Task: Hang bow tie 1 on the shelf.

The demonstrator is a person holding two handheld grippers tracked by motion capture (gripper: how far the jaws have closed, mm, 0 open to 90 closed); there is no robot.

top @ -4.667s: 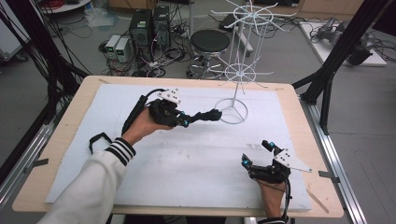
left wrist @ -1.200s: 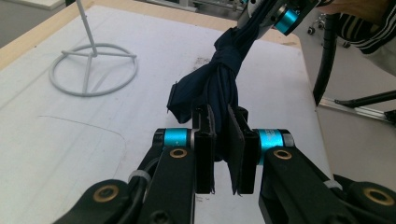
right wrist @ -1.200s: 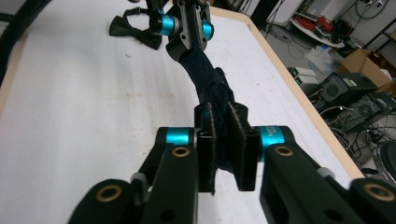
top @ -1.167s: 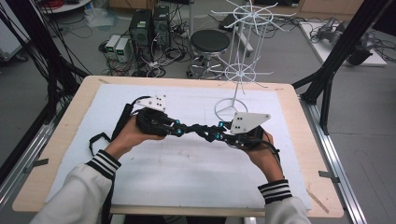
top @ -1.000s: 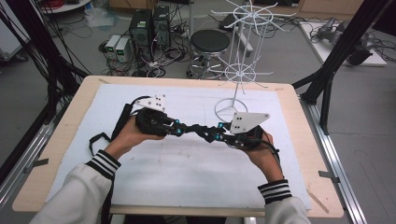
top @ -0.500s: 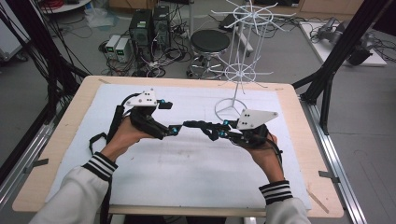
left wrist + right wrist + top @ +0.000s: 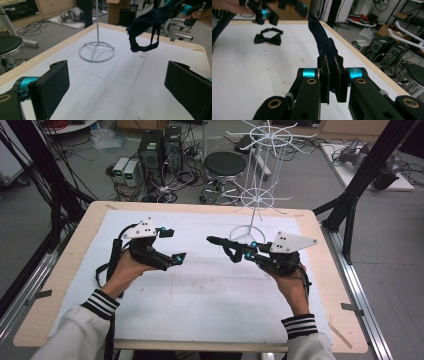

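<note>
The right gripper (image 7: 245, 251) is pinching a dark navy fabric bow tie with a thin neck strap (image 7: 225, 247), its jaws pressed together on the cloth near the knot, as the right gripper view is showing (image 7: 331, 75). The bow tie is hanging in the air above the white padded sheet on the wooden table (image 7: 210, 305), with its strap loop drooping below it (image 7: 142, 47). The left gripper (image 7: 175, 245), sitting at about nine o'clock from the bow tie, is spread wide; its jaws have just been opening and nothing is lying between the pads (image 7: 117, 85). The white wire display rack with a round ring base (image 7: 258, 200) is standing at roughly one o'clock from the held bow tie, near but not touching it. A second black bow tie (image 7: 267, 37) is lying flat on the sheet, well apart from the held one. The step in hand is probably carrying the bow tie to the rack and hanging it there. To do this well, the right hand should be keeping the grip firm on the knot, letting the strap loop hang open and untwisted, approaching a rack arm from its free tip and sliding the loop on before releasing, while the left gripper is staying clear of the strap.
</note>
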